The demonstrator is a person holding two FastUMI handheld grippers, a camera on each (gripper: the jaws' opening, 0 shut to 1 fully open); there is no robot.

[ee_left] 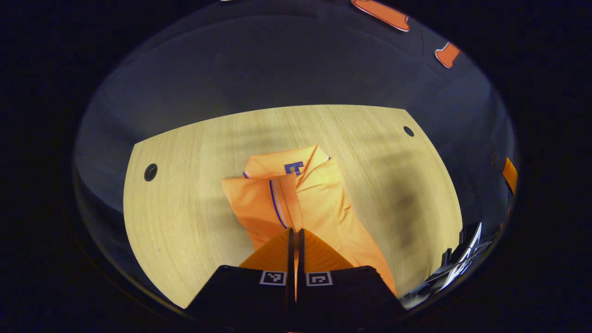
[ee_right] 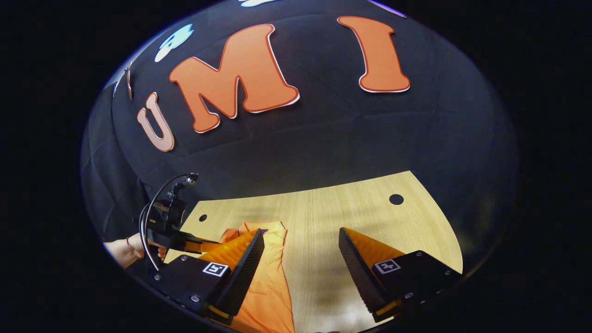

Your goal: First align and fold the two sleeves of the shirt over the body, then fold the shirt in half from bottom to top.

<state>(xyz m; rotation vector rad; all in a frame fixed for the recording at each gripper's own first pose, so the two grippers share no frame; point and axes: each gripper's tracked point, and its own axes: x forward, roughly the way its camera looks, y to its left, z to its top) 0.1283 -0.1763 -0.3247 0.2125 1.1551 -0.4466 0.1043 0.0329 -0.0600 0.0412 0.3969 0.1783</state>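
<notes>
- Plainly, the orange shirt lay on the pale wooden table, near its middle, bunched and narrowed rather than spread flat.
- In the left gripper view its collar end pointed away from the camera, with a small blue label showing inside the neck.
- A sleeve edged with a thin blue and white trim line was turned over the body, its cuff running toward the fingers.
- The cloth showed soft folds and a long strip trailing toward the lower right of that view.
- The left gripper had its fingers pressed together with only a thin slit between them, their tips at the sleeve's near end; whether any cloth was pinched between them could not be told.
- In the right gripper view the right gripper stood with its fingers wide apart above the table, nothing between them but bare wood and the shirt's edge below the left-hand finger.
- There too, farther off at the left, a hand held the other gripper low over the shirt.
- Two dark round holes marked the tabletop near its far corners.
</notes>
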